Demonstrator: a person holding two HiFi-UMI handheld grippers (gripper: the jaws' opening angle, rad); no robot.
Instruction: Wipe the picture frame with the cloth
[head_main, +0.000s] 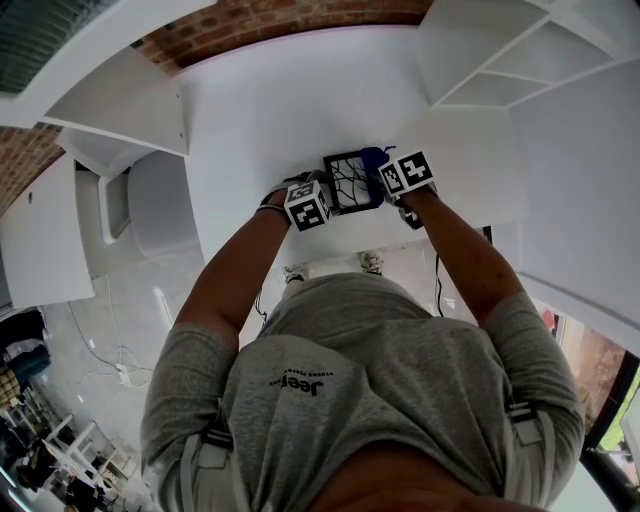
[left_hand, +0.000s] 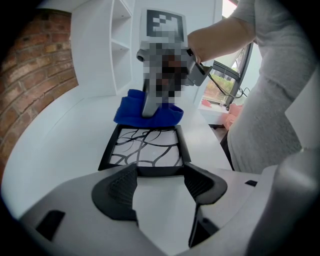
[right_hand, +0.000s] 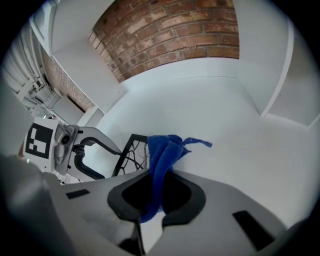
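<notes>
Right gripper (right_hand: 159, 186) has its jaws clamped on the blue cloth (right_hand: 162, 150), a fold pinched between the pads and the rest bunched out in front. The loose bunch sits down on the right-hand end of the picture frame (head_main: 352, 182), toward its far corner. The frame lies flat on the white table (head_main: 260, 100), close to the near edge, right in front of the person.

On the other side, the left gripper (left_hand: 160, 176) has its jaws spread, nothing gripped. Its tips stand at the left end of the frame, with that end bar showing in the gap between them. Whether they actually press on it can't be told.

So the frame sits squarely between the two grippers, its line running left to right from one set of jaws to the other. The cloth is parked at one end only, and the black branch pattern on the glass shows uncovered all the way back to the left jaws. By the look of it, the wipe has to travel leftward along that line, the right hand dragging the cloth while the left acts as the stop. The risk is the light frame skating away under the cloth.
</notes>
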